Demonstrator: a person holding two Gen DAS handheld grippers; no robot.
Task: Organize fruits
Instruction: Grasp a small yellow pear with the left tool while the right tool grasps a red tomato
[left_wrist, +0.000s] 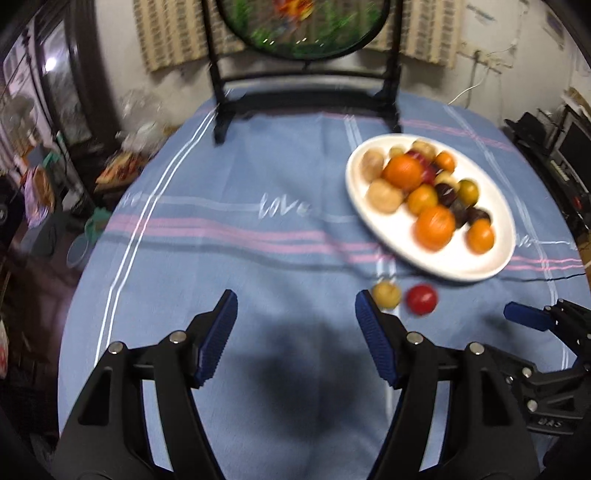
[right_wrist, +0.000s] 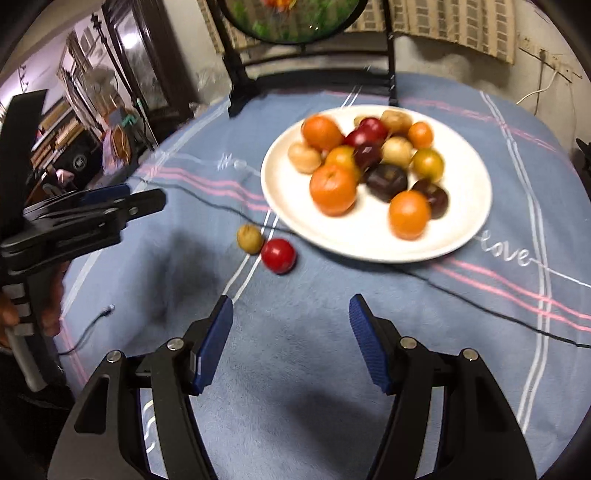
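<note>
Fruits are the task items, and most of them already lie piled on the white plate (right_wrist: 376, 243). The left gripper (left_wrist: 295, 321) has its jaws spread apart and holds nothing; it hovers over bare cloth on the near side of the plate. The right gripper (right_wrist: 291, 321) is in the same condition: jaws apart, nothing between them, also on the near side of the plate.

Two items remain off the plate. A small tan fruit (right_wrist: 250, 239) and a red fruit (right_wrist: 278, 255) lie on the blue tablecloth (right_wrist: 332, 387) that covers the bench, touching or nearly touching each other, just beside the near rim of the plate. A thin black cable (right_wrist: 229, 210) runs across the cloth and passes under that rim.

On the plate: oranges (right_wrist: 333, 189), dark purple fruits (right_wrist: 387, 181), red fruits and tan fruits, mixed together without grouping.

Assessed status: collection is nearly complete. Remaining work appears to be the transfer of the two loose items. Whether sorting by type is also required cannot be determined.
</note>
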